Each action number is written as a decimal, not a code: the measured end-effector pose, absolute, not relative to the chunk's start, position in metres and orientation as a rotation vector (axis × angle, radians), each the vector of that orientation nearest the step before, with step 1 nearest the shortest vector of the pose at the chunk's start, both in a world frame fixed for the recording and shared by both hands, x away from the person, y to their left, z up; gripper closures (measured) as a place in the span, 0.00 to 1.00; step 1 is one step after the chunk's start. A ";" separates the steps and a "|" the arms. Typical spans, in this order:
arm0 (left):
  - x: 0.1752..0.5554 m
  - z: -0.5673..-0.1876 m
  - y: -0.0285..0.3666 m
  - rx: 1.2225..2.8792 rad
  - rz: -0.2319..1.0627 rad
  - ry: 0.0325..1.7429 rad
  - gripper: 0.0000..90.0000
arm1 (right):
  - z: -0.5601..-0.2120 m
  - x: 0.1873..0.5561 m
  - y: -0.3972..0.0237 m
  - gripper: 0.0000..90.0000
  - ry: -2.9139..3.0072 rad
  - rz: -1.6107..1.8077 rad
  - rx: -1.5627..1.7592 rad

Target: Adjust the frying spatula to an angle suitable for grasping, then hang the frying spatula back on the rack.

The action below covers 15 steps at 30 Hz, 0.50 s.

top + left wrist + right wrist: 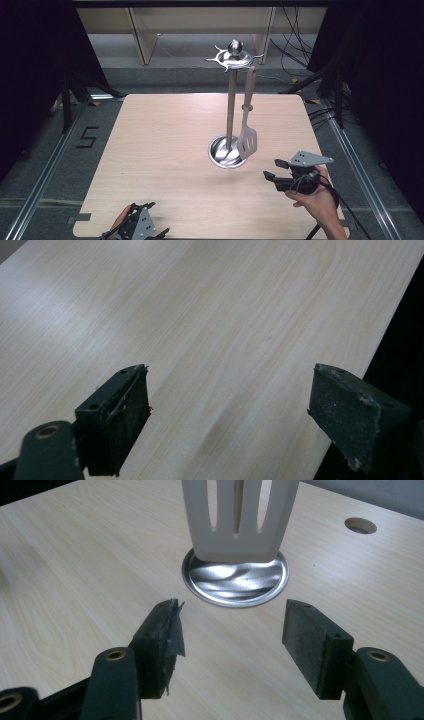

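Spanning the scene: light wooden table. Centre-right on it, a metal utensil stand, upright, with round dish base and hooked crown. One slotted spatula hangs from a hook, blade just over the base. Right gripper, near the base, jaws spread, empty. Left gripper, at the table's near edge, jaws spread, empty.

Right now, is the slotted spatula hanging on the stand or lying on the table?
Hanging. The slotted spatula dangles from a hook of the utensil stand, its blade above the stand's round metal base.
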<state>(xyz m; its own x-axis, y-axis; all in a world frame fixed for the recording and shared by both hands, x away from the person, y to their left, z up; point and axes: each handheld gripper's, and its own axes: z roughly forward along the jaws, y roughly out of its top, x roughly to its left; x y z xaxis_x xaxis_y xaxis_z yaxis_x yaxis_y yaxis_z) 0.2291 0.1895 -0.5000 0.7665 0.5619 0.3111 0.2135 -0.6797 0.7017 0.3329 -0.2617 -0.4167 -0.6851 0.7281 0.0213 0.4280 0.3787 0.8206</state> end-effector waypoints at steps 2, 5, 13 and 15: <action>0.229 -0.498 0.191 2.324 0.666 0.549 0.17 | -0.420 0.330 -0.264 0.45 2.293 1.206 1.025; 0.229 -0.499 0.190 2.297 0.678 0.575 0.17 | -0.424 0.326 -0.265 0.46 2.307 1.212 1.062; 0.231 -0.500 0.191 2.293 0.676 0.591 0.17 | -0.430 0.323 -0.273 0.46 2.325 1.219 1.074; 0.230 -0.498 0.192 2.323 0.668 0.568 0.17 | -0.430 0.323 -0.275 0.46 2.323 1.222 1.065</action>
